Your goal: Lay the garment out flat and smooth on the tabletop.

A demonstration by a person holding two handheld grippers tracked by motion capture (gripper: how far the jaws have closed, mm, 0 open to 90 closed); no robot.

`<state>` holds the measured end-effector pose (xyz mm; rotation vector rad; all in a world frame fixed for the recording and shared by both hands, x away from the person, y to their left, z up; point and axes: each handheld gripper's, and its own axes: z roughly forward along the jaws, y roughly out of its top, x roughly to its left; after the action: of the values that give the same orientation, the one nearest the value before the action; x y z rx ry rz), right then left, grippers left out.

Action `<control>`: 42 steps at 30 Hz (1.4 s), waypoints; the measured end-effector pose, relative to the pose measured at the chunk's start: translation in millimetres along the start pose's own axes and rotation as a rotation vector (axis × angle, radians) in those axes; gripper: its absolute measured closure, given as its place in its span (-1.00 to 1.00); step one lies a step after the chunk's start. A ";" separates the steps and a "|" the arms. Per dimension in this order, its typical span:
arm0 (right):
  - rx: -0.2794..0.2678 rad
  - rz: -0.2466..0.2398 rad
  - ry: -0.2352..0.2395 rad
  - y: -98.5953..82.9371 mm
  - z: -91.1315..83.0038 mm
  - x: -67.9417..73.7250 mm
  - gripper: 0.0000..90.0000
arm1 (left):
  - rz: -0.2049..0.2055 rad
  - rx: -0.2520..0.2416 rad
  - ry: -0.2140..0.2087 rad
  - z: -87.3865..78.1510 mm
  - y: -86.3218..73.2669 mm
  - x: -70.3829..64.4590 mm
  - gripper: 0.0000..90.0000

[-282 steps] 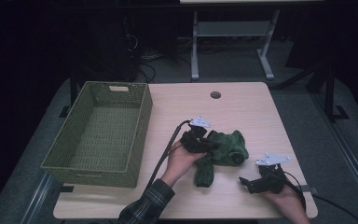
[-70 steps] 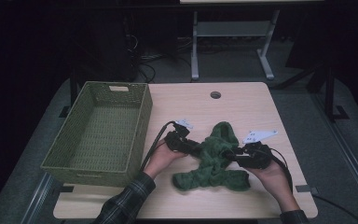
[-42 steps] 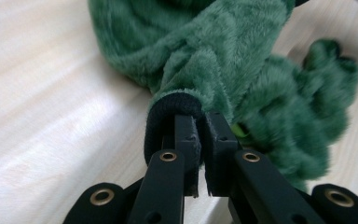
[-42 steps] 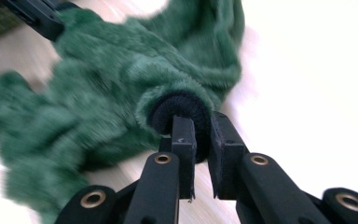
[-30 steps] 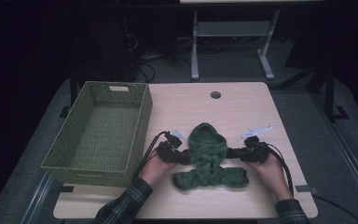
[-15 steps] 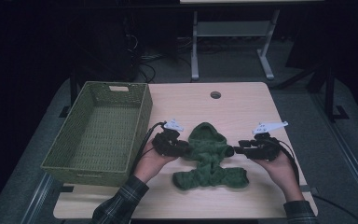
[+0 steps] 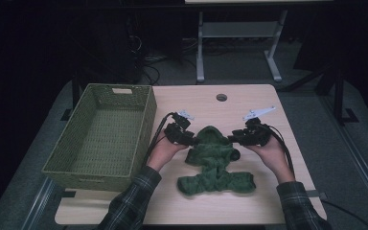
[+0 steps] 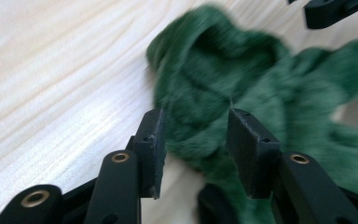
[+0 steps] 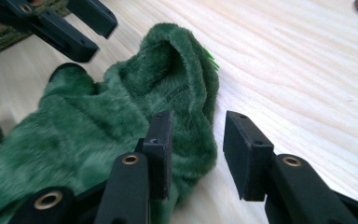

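On the table (image 7: 268, 201), right of the basket (image 7: 100, 139), a green garment (image 7: 215, 160) lies flat, its long axis running from the hood at the far end toward the person, with a crosswise bundle at the near end. The left gripper (image 7: 188, 139) sits at the hood's left edge and the right gripper (image 7: 235, 139) at its right, each about equally near. Both have their jaws spread and pinch nothing (the gripper views show fleece just ahead of and between the pads). Either could close on its own side of the hood.
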<state>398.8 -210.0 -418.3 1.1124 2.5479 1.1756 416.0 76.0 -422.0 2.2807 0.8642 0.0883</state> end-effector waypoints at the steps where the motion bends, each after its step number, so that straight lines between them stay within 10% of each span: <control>1: 0.000 0.000 0.000 0.0 0.0 0.0 0.38 | 0.000 0.000 0.000 0.0 0.0 0.0 0.24; 8: 0.046 -0.021 0.019 6.5 29.4 -4.5 0.43 | -0.044 0.004 -0.012 18.9 -6.9 21.9 0.19; 19: 0.134 -0.037 0.012 5.4 51.4 -4.2 0.57 | -0.015 0.043 -0.062 35.1 -10.5 19.1 0.24; 30: 0.141 -0.032 -0.020 -5.1 45.1 -10.2 0.88 | 0.012 0.055 0.000 30.0 -10.1 13.1 0.88; 42: 0.018 0.003 -0.045 -3.5 3.0 -14.5 0.93 | 0.048 -0.081 0.099 1.8 0.0 9.6 0.97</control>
<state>408.5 -219.4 -425.5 1.1332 2.5292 1.1180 423.9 80.8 -425.0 2.2373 0.8408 0.2545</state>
